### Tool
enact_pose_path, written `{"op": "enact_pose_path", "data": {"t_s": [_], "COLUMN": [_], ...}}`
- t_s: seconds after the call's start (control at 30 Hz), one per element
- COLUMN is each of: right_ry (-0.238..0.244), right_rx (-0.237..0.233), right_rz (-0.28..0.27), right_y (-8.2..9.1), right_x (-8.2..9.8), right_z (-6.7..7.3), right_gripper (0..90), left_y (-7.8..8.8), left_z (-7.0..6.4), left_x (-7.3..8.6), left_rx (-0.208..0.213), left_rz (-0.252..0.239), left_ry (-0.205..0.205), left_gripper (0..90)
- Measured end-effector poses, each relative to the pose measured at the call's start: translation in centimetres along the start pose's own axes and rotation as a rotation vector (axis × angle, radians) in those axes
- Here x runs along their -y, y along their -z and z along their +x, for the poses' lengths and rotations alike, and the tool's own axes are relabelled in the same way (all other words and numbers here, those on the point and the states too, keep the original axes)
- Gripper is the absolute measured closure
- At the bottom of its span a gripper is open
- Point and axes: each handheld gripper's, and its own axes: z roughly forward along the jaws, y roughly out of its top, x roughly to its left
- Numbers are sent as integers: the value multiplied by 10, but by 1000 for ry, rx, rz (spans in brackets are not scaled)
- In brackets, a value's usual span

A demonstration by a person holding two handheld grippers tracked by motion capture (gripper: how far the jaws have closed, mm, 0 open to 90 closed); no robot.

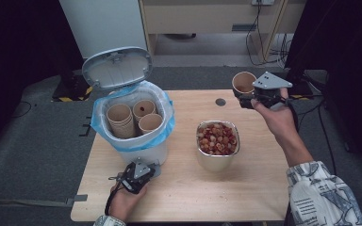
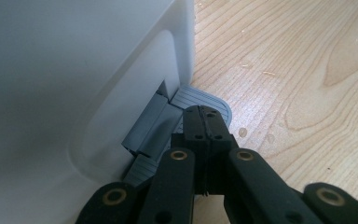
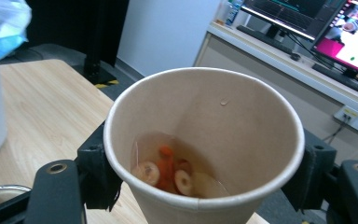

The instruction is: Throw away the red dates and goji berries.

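On the worktop [image 1: 245, 188], left gripper [image 1: 133, 177] clenched empty, jaws pressed together on the grey pedal [image 2: 200, 100] at the foot of the white pedal bin [image 1: 136, 146], lid [image 1: 117, 67] propped open. Off the far right corner, right gripper [image 1: 249, 100] grasping a paper cup [image 1: 243, 82], upright, well apart from the bin. Between them, a steel bowl [image 1: 218, 160] of reddish snack pieces.

Likely trouble: slipping off the narrow pedal, dropping the lid just as the cup arrives; cause would be sideways drift of the closed jaws. Also spilling on the way over, since the cup carries liquid and a hasty tilt above the worktop would wet it. Landing askew on the stacked cups [image 1: 120, 120] already crowding the blue liner [image 1: 101, 125] is possible too.

From the right gripper view: fruit slices and a little liquid [image 3: 168, 170] at the cup's bottom, unreadable from above. From the left gripper view: exact jaw contact on the pedal, hidden in the high view. From the high view alone: open lid and crowded bin.
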Motion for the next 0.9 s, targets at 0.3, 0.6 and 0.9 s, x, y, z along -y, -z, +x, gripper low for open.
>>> {"op": "enact_pose_path", "data": {"t_s": [0.3,0.6,0.9], "right_ry": [14,89,184], "right_rx": [-8,15,35], "right_rz": [1,-8,-11], "right_y": [-1,4,7], "right_x": [-1,-2,-4], "right_z": [3,5,8], "right_gripper": [274,274,274], "left_y": [0,0,0], "left_z": [0,0,0], "left_x": [0,0,0], "left_rx": [0,2,1], "left_rz": [0,0,0], "left_ry": [1,2,1], "left_gripper": [899,899,899]}}
